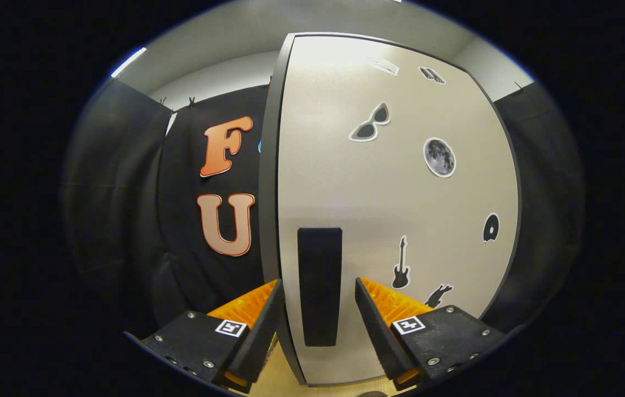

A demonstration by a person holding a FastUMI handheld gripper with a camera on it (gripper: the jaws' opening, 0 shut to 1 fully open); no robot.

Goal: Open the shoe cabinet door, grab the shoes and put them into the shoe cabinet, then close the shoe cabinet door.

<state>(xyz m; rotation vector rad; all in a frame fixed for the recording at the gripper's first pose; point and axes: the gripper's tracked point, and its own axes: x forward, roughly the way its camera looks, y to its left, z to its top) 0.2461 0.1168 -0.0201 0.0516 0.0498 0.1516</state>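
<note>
The shoe cabinet door is a pale grey panel with a dark edge, dotted with small stickers, and it stands right in front of me. Its black vertical handle lies between my fingers, close to the door's left edge. My gripper is open, the orange-and-black fingers straddling the handle with a gap on each side. The left finger sits past the door's left edge, the right finger in front of the door face. No pad presses on the handle.
Black booth cloth hangs to the left of the door and on the right beyond it. A strip of light wooden floor shows below the fingers. A white ceiling with a light strip lies above.
</note>
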